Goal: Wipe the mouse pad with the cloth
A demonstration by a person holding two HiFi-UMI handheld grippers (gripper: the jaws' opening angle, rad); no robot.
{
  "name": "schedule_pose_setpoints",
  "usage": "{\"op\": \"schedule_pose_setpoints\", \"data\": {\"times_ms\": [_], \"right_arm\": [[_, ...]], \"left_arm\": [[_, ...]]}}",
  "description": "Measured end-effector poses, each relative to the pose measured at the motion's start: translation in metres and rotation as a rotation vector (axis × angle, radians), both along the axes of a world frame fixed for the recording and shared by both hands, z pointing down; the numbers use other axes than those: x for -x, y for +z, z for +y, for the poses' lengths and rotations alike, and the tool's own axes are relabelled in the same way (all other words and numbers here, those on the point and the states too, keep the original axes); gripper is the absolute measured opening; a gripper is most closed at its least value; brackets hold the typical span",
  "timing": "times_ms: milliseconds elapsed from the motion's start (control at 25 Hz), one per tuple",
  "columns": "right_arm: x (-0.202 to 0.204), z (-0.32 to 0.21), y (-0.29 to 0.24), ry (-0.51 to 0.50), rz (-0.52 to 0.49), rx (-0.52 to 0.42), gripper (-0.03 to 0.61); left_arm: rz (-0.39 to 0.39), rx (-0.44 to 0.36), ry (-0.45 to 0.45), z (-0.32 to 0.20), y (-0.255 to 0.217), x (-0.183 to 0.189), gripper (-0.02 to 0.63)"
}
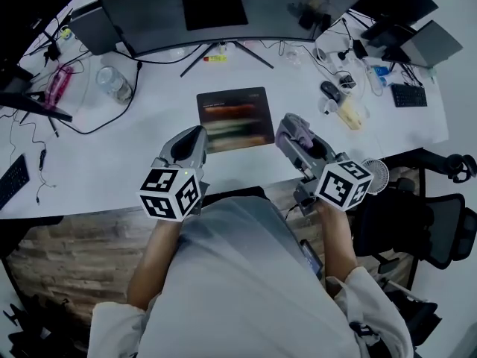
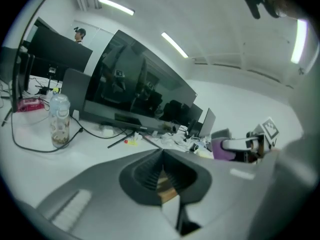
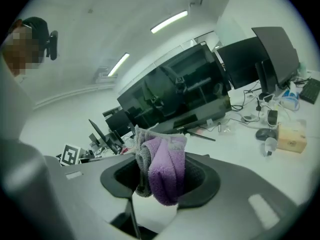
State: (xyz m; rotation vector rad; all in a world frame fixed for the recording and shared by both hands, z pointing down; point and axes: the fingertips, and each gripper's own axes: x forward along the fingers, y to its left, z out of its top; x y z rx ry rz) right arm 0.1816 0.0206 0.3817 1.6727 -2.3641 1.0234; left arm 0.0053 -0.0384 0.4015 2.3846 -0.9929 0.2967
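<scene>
A dark mouse pad [image 1: 234, 118] with blurred colour bands lies on the white desk [image 1: 149, 144] in front of the monitor. My right gripper [image 1: 289, 131] hovers just right of the pad, shut on a purple and grey cloth [image 3: 162, 167] that bunches out between its jaws; the cloth [image 1: 297, 129] shows purple at the gripper's tip in the head view. At the pad's lower left corner my left gripper [image 1: 195, 138] is raised and shut, with nothing between the jaws [image 2: 161, 173]. Both grippers are tilted upward, off the desk.
A wide curved monitor [image 1: 223, 10] on a tripod stand spans the back. A clear bottle [image 1: 114, 84] and cables lie at left. At right sit a computer mouse [image 1: 330, 90], a tissue box [image 1: 352, 114], a small fan [image 1: 375, 174] and an office chair [image 1: 440, 222].
</scene>
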Motion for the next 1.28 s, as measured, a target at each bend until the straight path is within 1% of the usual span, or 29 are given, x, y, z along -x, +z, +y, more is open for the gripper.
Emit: {"op": "schedule_pose_setpoints", "data": {"times_ms": [160,320,440,520,680,800,880,1040,1200,1280], "right_arm": [[0.006,0.002,-0.031,-0.024,0.03,-0.094,0.192],[0.008,0.007,-0.06,-0.022,0.063,-0.191,0.192],[0.011,0.013,-0.075,-0.035,0.106,-0.249,0.189],[0.013,0.015,-0.082,-0.036,0.11,-0.262,0.187],[0.019,0.017,-0.088,-0.022,0.107,-0.265,0.186],[0.022,0.016,-0.091,-0.023,0.119,-0.263,0.184],[0.023,0.017,-0.09,-0.033,0.128,-0.26,0.183],[0.023,0.026,-0.087,-0.027,0.116,-0.248,0.183],[0.024,0.027,-0.087,-0.037,0.122,-0.243,0.183],[0.026,0.029,-0.087,-0.043,0.126,-0.246,0.183]], "left_arm": [[0.019,-0.083,0.004,0.002,-0.033,0.003,0.0],[0.057,-0.178,-0.027,0.007,-0.069,0.013,0.0],[0.052,-0.24,-0.045,0.012,-0.091,0.023,0.0],[0.039,-0.246,-0.054,0.012,-0.095,0.028,0.0],[0.011,-0.238,-0.064,0.013,-0.088,0.037,0.0],[0.018,-0.248,-0.032,0.014,-0.09,0.037,0.0],[0.012,-0.252,-0.027,0.016,-0.089,0.037,0.0],[-0.02,-0.237,-0.013,0.02,-0.079,0.035,0.0],[-0.015,-0.208,0.026,0.024,-0.072,0.029,0.0],[-0.017,-0.205,0.041,0.026,-0.071,0.027,0.0]]}}
